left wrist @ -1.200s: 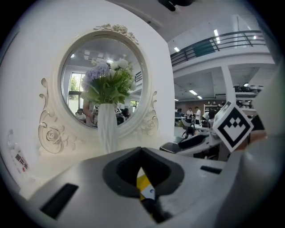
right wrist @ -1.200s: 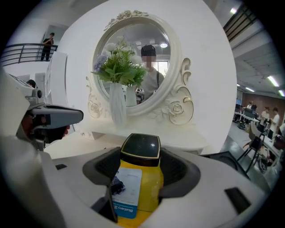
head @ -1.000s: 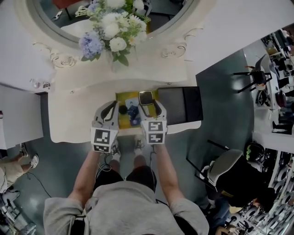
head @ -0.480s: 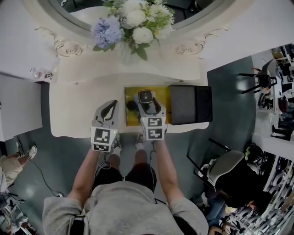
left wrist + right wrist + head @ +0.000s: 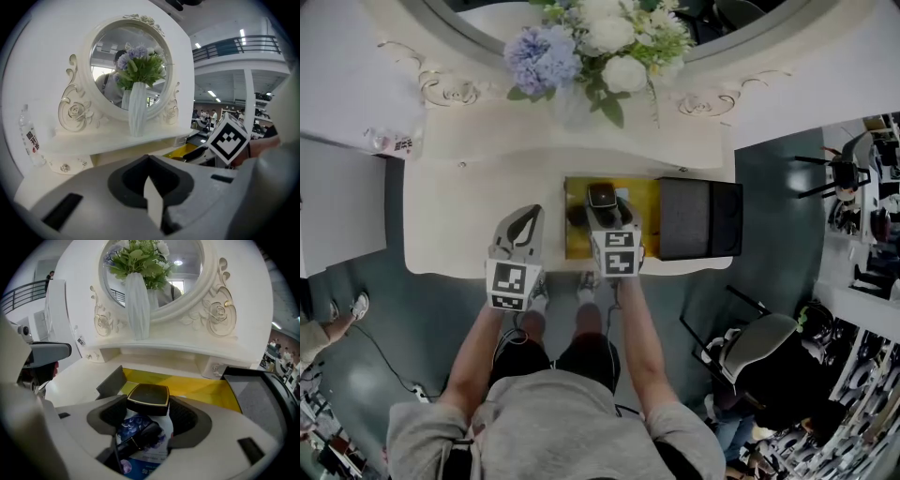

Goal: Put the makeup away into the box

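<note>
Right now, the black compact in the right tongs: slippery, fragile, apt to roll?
The black compact looks rigid, flat and squarish, so it likely won't flex or roll. Its glossy lid suggests it could slip between the right tongs, which pinch only its sides. Its hard shell may chip if dropped into the box.
</note>
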`<state>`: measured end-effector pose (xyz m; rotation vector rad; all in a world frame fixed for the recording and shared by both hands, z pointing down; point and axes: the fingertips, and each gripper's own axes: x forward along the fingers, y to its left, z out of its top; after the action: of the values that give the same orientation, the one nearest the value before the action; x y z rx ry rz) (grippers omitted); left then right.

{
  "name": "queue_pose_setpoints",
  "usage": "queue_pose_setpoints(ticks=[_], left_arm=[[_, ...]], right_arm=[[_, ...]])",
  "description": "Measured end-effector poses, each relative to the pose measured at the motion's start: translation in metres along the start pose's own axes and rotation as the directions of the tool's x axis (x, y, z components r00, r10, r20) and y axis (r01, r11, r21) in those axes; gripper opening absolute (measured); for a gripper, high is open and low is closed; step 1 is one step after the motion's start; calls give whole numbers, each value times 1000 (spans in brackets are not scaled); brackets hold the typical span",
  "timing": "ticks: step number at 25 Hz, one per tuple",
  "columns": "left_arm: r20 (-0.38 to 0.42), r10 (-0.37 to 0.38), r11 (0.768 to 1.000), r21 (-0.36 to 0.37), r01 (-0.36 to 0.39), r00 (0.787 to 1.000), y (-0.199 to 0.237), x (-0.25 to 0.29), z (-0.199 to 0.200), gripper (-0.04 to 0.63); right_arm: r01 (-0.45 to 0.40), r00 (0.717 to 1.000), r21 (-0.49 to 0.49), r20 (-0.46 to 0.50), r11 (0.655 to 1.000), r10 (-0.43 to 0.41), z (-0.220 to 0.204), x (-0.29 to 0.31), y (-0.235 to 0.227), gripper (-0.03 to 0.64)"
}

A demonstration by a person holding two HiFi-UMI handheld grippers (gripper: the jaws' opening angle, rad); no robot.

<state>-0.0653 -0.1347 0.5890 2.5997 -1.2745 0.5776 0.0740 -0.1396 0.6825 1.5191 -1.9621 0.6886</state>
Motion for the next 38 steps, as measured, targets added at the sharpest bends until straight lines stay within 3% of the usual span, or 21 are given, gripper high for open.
queue_pose_setpoints(ticks=[9,21,25,32,38], left_arm=[[17,-6,1000,7,6,1000,-1,-4,8,1],[134,-32,997,70,22,990,-9,-39,79,0],[184,-52,994,106,32,982,-12,-58,107,0],[233,-73,987,156,37,970,-11,-97,135,2],[268,-94,980,193,42,959,-7,-125,147,0]], right_arm=[[21,1000,-2,6,1000,-21,2,-6,-2,290],[64,978,3,199,998,-64,69,-92,5,288],[74,952,-3,297,997,-69,96,-131,16,279],[132,903,-10,413,991,-116,122,-194,39,154],[179,860,10,485,984,-161,129,-227,55,92]])
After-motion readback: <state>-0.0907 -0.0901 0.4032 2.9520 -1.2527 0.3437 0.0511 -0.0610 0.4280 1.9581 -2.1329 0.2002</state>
